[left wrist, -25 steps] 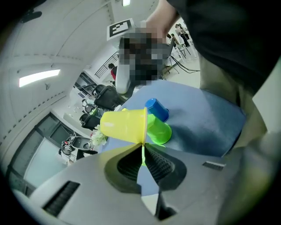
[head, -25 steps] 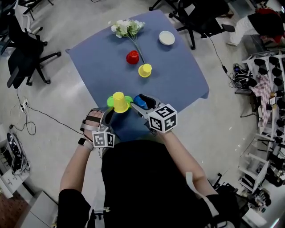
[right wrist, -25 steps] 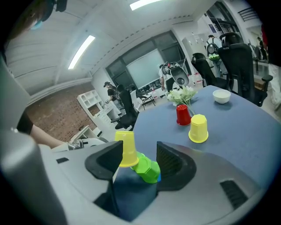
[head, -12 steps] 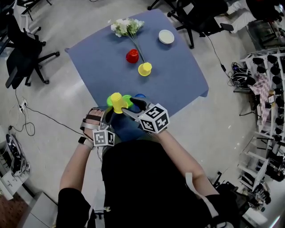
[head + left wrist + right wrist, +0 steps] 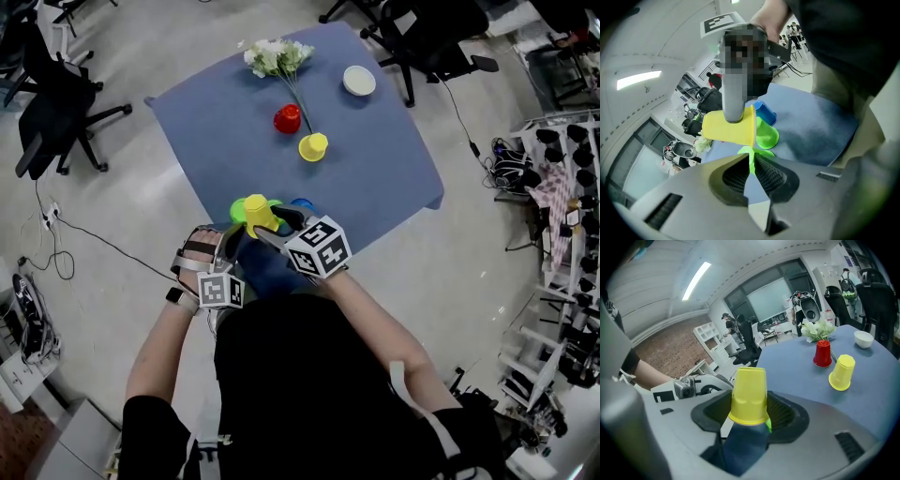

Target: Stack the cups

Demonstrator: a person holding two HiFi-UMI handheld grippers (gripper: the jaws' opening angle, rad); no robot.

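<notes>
A tilted, upside-down yellow cup (image 5: 257, 214) (image 5: 749, 394) sits over a green cup (image 5: 237, 207) near the table's front edge. My right gripper (image 5: 266, 221) (image 5: 749, 414) is open, with its jaws wide on either side of the yellow cup, which nearly fills the gap. My left gripper (image 5: 229, 236) (image 5: 751, 165) is shut on the green cup's (image 5: 767, 136) thin rim. A blue cup (image 5: 303, 203) (image 5: 765, 111) stands just right of them. Farther back are a second yellow cup (image 5: 313, 146) (image 5: 842, 372) and a red cup (image 5: 287, 119) (image 5: 822, 354).
White flowers (image 5: 278, 58) (image 5: 816, 329) lie at the far end of the blue table (image 5: 375, 178), their stem running between the red and yellow cups. A white bowl (image 5: 359, 81) (image 5: 863, 338) sits far right. Office chairs (image 5: 56, 103) stand around.
My right gripper has moved left from beside the blue cup until its jaws stand around the yellow cup, which has tipped over to the left. The left gripper has kept still.
</notes>
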